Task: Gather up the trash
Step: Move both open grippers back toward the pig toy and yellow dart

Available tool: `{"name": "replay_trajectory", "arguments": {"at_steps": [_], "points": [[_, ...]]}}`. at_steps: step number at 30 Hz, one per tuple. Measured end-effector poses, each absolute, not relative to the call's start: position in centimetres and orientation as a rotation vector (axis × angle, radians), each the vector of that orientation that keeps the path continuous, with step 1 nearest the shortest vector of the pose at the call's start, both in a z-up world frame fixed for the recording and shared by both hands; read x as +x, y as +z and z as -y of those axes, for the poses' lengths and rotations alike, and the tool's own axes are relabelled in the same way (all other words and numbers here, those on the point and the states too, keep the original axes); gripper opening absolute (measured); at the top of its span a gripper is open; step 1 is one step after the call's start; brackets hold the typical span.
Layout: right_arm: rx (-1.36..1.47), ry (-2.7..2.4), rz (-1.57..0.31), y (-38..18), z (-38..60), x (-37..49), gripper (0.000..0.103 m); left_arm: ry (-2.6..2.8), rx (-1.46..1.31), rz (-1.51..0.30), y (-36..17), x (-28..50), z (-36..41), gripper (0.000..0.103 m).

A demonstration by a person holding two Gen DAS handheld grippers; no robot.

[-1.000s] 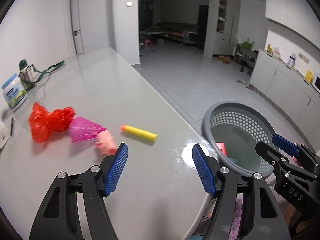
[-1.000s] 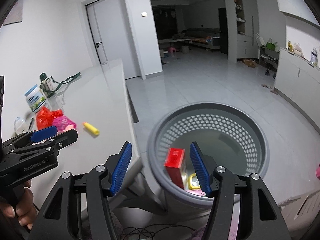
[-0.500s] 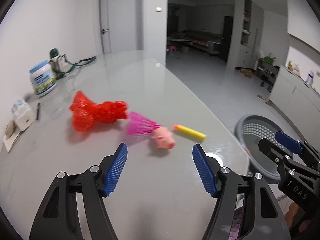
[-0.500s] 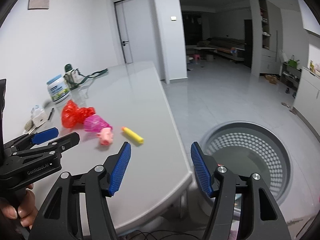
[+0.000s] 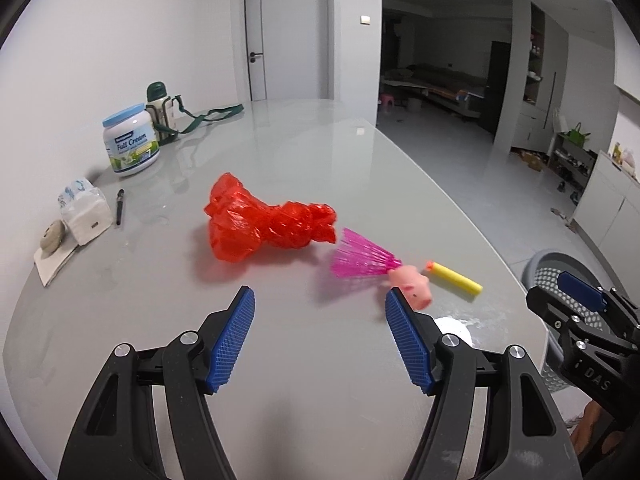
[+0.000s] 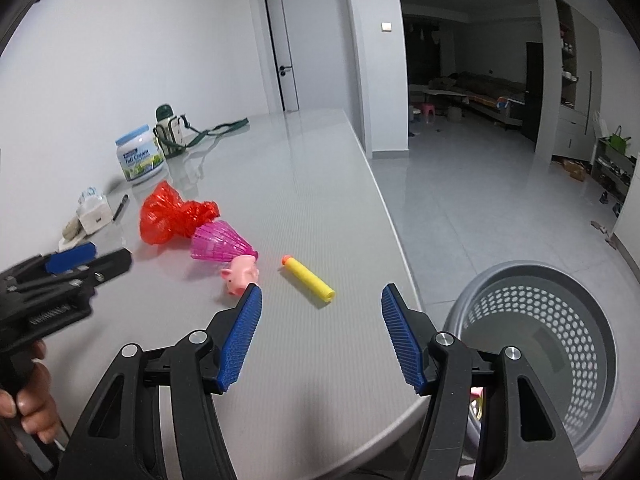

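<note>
Scene: We hovered both grippers over a grey worktop [image 6: 304,184] strewn with litter, a perforated grey basket [image 6: 536,336] waiting on the floor at the lower right of the right wrist view.

Left gripper [image 5: 320,334]: Its jaws stood roughly half open and held nothing; bare worktop showed between the blue pads.

Right gripper [image 6: 320,330]: Its jaws were likewise about half open and empty.

Trash on the worktop: We saw a crumpled red plastic bag [image 5: 268,222] at the centre of the left wrist view, a pink shuttlecock-like toy [image 5: 362,260] just right of it, a small pink pig [image 5: 412,286] at that toy's narrow end, and a yellow foam dart [image 6: 308,278] beyond.

Dart's position: In the right wrist view it lay just above the gap between our right jaws, slightly left of centre, apart from the pig.

Dart's long axis: It ran diagonally from upper left, orange tip, to lower right, so we judged the jaws would close across it rather than along it.

Nearer hand: We judged the right gripper better placed for the dart; in the left wrist view the dart sat right of the left jaws, past the pig.

Bag's position: It lay straight above the left jaws' gap, well ahead, the likelier target for our left hand.
</note>
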State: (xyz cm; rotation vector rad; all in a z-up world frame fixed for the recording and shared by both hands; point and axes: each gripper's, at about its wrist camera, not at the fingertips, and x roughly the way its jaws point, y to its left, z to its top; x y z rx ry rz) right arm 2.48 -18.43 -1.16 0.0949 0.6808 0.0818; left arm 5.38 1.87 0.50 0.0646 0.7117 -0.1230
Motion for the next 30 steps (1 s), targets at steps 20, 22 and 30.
{"name": "replay_trajectory", "arguments": {"at_steps": [20,22,30], "points": [[-0.022,0.142,-0.894,-5.5,17.1,12.4,0.060,-0.104,0.063,-0.822,-3.2,9.5,0.4,0.073],[-0.034,0.148,-0.901,-5.8,17.0,12.7,0.060,-0.102,0.058,-0.835,-3.6,9.7,0.3,0.073],[-0.057,0.178,-0.918,-6.6,16.3,13.4,0.050,-0.101,0.047,-0.853,-4.1,10.1,0.2,0.074]]}}
